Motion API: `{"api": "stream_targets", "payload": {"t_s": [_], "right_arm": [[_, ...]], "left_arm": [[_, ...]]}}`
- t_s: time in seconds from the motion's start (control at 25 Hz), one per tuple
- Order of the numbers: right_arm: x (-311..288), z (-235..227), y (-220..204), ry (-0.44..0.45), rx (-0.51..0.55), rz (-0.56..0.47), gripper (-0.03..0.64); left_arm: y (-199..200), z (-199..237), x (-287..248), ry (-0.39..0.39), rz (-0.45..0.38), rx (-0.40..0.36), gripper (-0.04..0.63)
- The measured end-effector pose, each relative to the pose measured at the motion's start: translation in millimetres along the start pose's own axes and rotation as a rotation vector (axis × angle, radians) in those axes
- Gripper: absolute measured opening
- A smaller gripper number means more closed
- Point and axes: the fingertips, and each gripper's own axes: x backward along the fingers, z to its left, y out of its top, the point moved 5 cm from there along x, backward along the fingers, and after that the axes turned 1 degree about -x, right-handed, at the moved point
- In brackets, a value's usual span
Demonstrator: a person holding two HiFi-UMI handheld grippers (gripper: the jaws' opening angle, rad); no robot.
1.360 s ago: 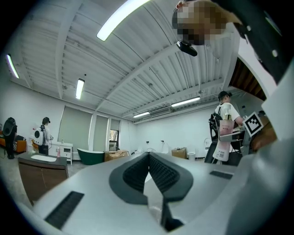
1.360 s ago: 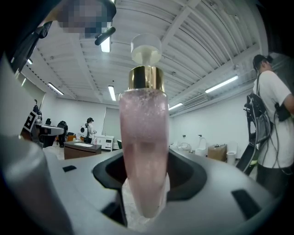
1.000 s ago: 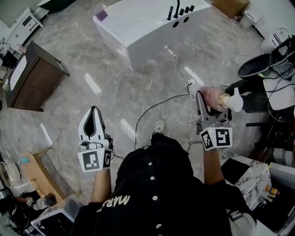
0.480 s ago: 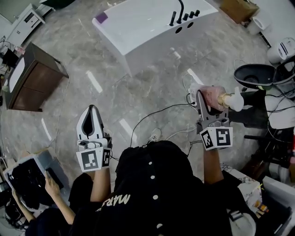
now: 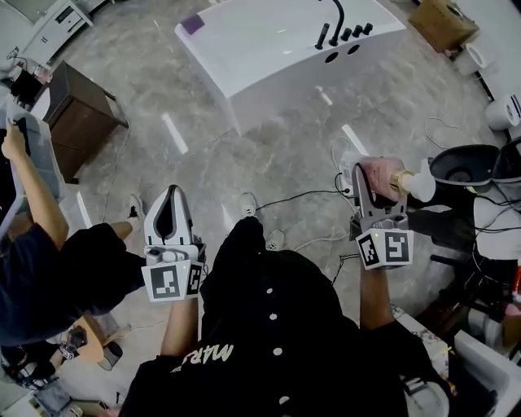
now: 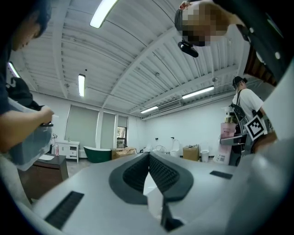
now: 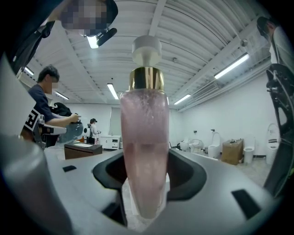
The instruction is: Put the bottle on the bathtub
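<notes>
Right gripper [image 5: 361, 191]: jaws clamped on the pink bottle [image 5: 380, 174], at about 2 o'clock from the wearer's head; held level.
Bottle: upright between the pads in the right gripper view, gold collar and white pump on top; in the air, well apart from the bathtub [image 5: 260, 45].
Left gripper [image 5: 168, 204]: jaws pressed together, nothing between them; at about 10 o'clock, held level.
Bathtub: white, at 12 o'clock; its near corner edge points toward the wearer; black faucet [image 5: 335, 20] on the far right rim, small purple item [image 5: 193, 24] on the far left corner.
Open floor [image 5: 269, 155]: bare grey marble between the grippers and the tub's near edge.
Cables [image 5: 297, 191]: trail over the floor just ahead of the feet.
Left margin: a second person [image 5: 49, 252] at 9 o'clock; brown cabinet [image 5: 77, 122] at 10 o'clock.
Right margin: dark stands and equipment crowded at 3 o'clock, close beside the right gripper.
</notes>
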Motion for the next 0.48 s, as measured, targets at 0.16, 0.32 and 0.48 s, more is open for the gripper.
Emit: {"api": "stream_targets", "payload": {"t_s": [0.16, 0.32, 0.48], "right_arm": [[-16, -5, -2, 0.006, 0.004, -0.001, 0.229], [-43, -18, 1, 0.000, 0.017, 0.004, 0.229], [-81, -28, 1, -0.008, 0.024, 0.010, 0.229]], "left_arm": [[-5, 2, -23, -0.007, -0.003, 0.007, 0.011], [-6, 5, -65, -0.028, -0.013, 0.011, 0.011], [-6, 15, -113, -0.043, -0.024, 0.018, 0.011]]}}
